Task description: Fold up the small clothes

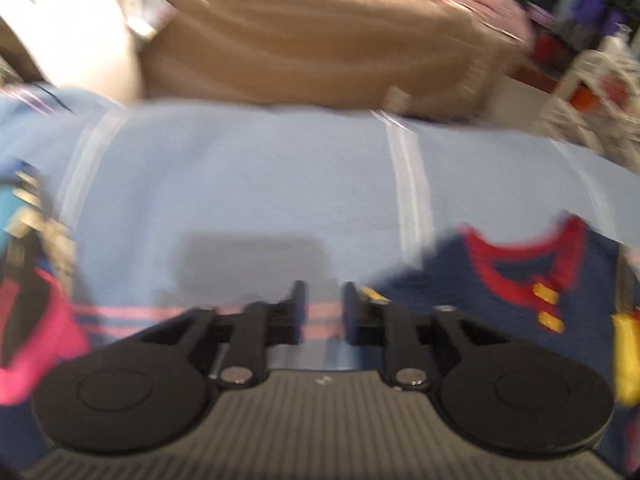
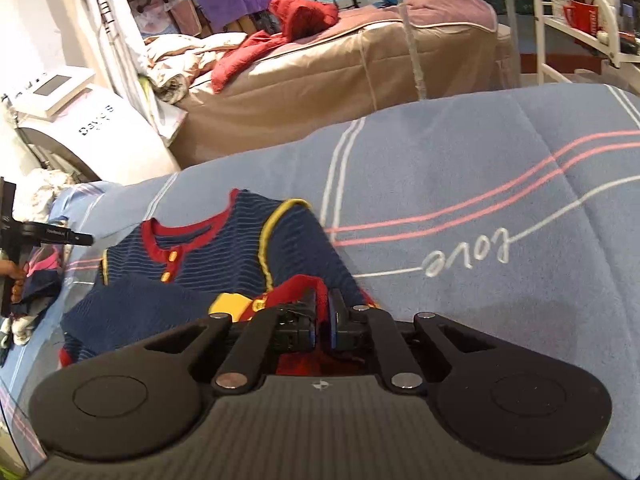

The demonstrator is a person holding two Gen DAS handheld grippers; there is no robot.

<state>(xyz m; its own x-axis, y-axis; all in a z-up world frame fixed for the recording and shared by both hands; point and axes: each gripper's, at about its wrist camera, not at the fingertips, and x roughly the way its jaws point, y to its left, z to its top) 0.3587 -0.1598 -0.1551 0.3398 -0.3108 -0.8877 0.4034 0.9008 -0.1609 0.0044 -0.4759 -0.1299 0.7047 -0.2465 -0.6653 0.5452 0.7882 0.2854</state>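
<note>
A small navy striped top (image 2: pixel 224 248) with a red neckline, yellow buttons and yellow armhole trim lies on the blue blanket (image 2: pixel 480 200). Its lower part is folded up toward the camera. My right gripper (image 2: pixel 323 312) is shut on the top's red hem at the near edge. In the blurred left wrist view the same top (image 1: pixel 500 292) lies to the right of my left gripper (image 1: pixel 325 300), which is open over bare blanket (image 1: pixel 240 180) with nothing between its fingers. The left gripper's fingers (image 2: pixel 72 237) also show at the far left of the right wrist view, apart from the top.
A heap of pink and navy clothes (image 2: pixel 36 276) sits at the blanket's left end (image 1: pixel 32 340). Beyond the blanket stand a tan-covered bed (image 2: pixel 320 80) with red cloth on it, a white machine (image 2: pixel 92 132) and a white metal rack (image 2: pixel 560 20).
</note>
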